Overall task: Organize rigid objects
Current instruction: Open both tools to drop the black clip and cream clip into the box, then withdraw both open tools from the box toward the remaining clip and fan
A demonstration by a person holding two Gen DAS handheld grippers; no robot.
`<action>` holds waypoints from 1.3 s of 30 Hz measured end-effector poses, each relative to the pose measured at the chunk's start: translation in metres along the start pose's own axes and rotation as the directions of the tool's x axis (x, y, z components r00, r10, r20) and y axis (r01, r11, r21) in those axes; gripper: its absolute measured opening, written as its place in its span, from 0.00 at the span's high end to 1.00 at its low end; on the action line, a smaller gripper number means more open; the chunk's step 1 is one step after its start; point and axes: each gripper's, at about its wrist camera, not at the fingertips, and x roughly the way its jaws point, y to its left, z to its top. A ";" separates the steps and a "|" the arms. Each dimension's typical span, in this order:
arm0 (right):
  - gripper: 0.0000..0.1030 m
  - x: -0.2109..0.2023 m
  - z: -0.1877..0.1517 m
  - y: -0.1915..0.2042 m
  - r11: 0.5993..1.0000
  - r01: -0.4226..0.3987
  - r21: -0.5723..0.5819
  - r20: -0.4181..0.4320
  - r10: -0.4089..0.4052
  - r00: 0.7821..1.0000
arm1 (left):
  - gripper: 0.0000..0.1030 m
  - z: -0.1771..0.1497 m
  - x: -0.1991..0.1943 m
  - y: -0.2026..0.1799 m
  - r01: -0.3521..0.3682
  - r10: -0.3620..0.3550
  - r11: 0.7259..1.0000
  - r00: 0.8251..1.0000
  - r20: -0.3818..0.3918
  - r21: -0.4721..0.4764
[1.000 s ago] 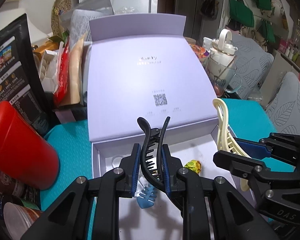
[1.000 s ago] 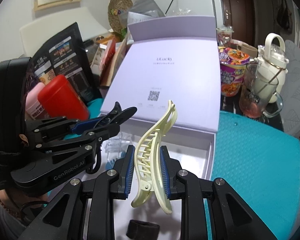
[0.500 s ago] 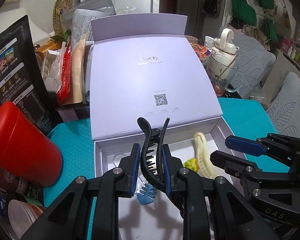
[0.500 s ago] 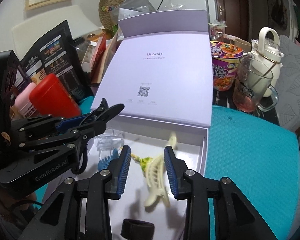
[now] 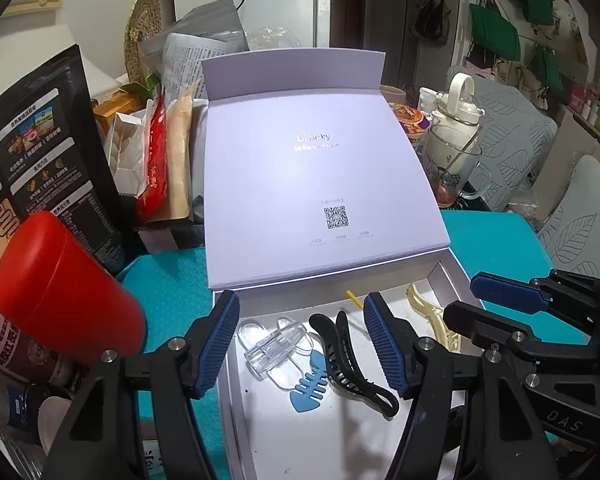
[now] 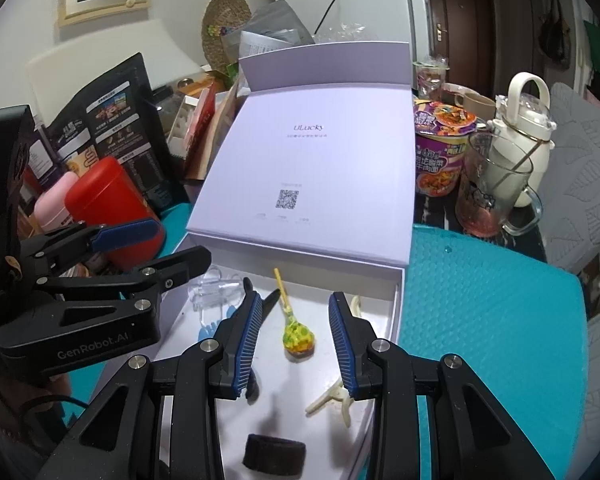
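Well, most of the sorting looks done from where I stand — the small hard things are lying inside the open lavender gift box, whose lid leans back against the clutter behind it. On the white floor of the box I can make out a black claw hair clip, a clear plastic hair clip, a little blue fishbone-shaped clip, a cream claw hair clip toward the right wall, a lollipop in a yellow-green wrapper and a black hair band at the near edge. Whether anything loose is left on the teal mat I cannot tell; the bare part I see carries nothing small, so I would judge little remains beyond pulling back and perhaps closing the lid.

The left gripper has just been opening, and its blue pads now stand well apart with the black clip lying free on the box floor between them — nothing pinched. The right gripper is parted more narrowly and holds nothing either; the lollipop shows in the gap below it, and the cream clip lies just by its right finger, partly hidden behind that finger.
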 end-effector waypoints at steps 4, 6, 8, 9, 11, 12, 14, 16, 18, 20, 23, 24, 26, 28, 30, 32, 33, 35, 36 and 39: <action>0.66 -0.009 0.001 0.003 1.000 0.007 -0.008 0.022 -0.007 1.000 | 0.38 0.000 -0.013 0.002 -0.009 0.009 1.000 0.999 0.031 0.000; 0.66 -0.015 0.002 0.006 1.000 0.011 -0.015 0.037 -0.011 0.999 | 0.38 0.001 -0.020 0.002 -0.008 0.008 1.000 0.999 0.047 -0.004; 0.66 -0.021 0.003 0.009 1.000 0.015 -0.019 0.048 -0.014 0.999 | 0.38 0.001 -0.028 0.002 -0.009 0.009 1.000 0.998 0.065 -0.004; 0.66 -0.024 0.003 0.012 1.000 0.014 -0.024 0.055 -0.013 0.998 | 0.38 0.000 -0.035 0.001 -0.013 0.013 1.000 0.997 0.078 -0.002; 0.66 -0.033 0.003 0.017 0.999 0.010 -0.038 0.071 -0.007 0.997 | 0.38 -0.001 -0.043 0.001 -0.020 0.020 1.000 0.995 0.095 -0.001; 0.66 -0.038 0.003 0.020 0.999 0.010 -0.044 0.076 -0.007 0.997 | 0.38 -0.003 -0.049 0.000 -0.024 0.024 1.000 0.994 0.104 -0.003; 0.66 -0.044 0.002 0.024 0.999 0.016 -0.051 0.081 -0.012 0.997 | 0.38 -0.006 -0.057 0.000 -0.023 0.023 1.000 0.993 0.114 -0.004; 0.66 -0.056 0.000 0.030 0.998 0.022 -0.062 0.092 -0.016 0.996 | 0.38 -0.011 -0.067 0.000 -0.018 0.019 1.000 0.993 0.118 -0.006; 0.66 -0.065 -0.002 0.035 0.997 0.022 -0.071 0.102 -0.015 0.995 | 0.38 -0.015 -0.077 0.000 -0.016 0.017 1.000 0.992 0.121 -0.010; 0.66 -0.078 -0.006 0.041 0.997 0.026 -0.075 0.118 -0.017 0.993 | 0.38 -0.020 -0.087 0.000 -0.018 0.019 1.000 0.992 0.127 -0.009; 0.66 -0.092 -0.011 0.049 0.997 0.024 -0.075 0.134 -0.014 0.991 | 0.38 -0.028 -0.104 -0.001 -0.016 0.017 1.000 0.990 0.139 -0.009; 0.66 -0.098 -0.013 0.052 0.997 0.021 -0.077 0.138 -0.011 0.990 | 0.38 -0.032 -0.110 -0.002 -0.016 0.017 1.000 0.989 0.144 -0.009; 0.66 -0.109 -0.019 0.059 0.997 0.023 -0.080 0.150 -0.011 0.989 | 0.38 -0.037 -0.122 -0.001 -0.019 0.020 1.000 0.988 0.151 -0.010; 0.62 -0.120 -0.024 0.064 0.996 0.024 -0.087 0.160 -0.010 0.987 | 0.38 -0.043 -0.133 -0.001 -0.017 0.019 1.000 0.987 0.162 -0.011; 0.62 -0.128 -0.029 0.070 0.995 0.028 -0.093 0.169 -0.012 0.986 | 0.38 -0.049 -0.144 -0.002 -0.011 0.013 1.000 0.984 0.175 -0.013; 0.62 -0.138 -0.034 0.076 0.994 0.032 -0.103 0.180 -0.013 0.984 | 0.38 -0.055 -0.152 -0.002 0.000 0.002 1.000 0.983 0.183 -0.014; 0.62 -0.143 -0.038 0.079 0.994 0.034 -0.104 0.185 -0.014 0.983 | 0.38 -0.057 -0.155 -0.002 0.002 0.001 1.000 0.983 0.182 -0.014; 0.61 -0.151 -0.044 0.083 0.994 0.033 -0.104 0.194 -0.012 0.981 | 0.38 -0.063 -0.163 -0.003 0.007 -0.004 1.000 0.982 0.189 -0.012; 0.59 -0.154 -0.046 0.085 0.994 0.032 -0.104 0.197 -0.011 0.980 | 0.38 -0.066 -0.167 -0.003 0.008 -0.005 1.000 0.981 0.193 -0.012; 0.58 -0.163 -0.056 0.090 0.994 0.038 -0.101 0.204 -0.016 0.979 | 0.38 -0.075 -0.179 -0.003 0.011 -0.009 1.000 0.980 0.201 -0.012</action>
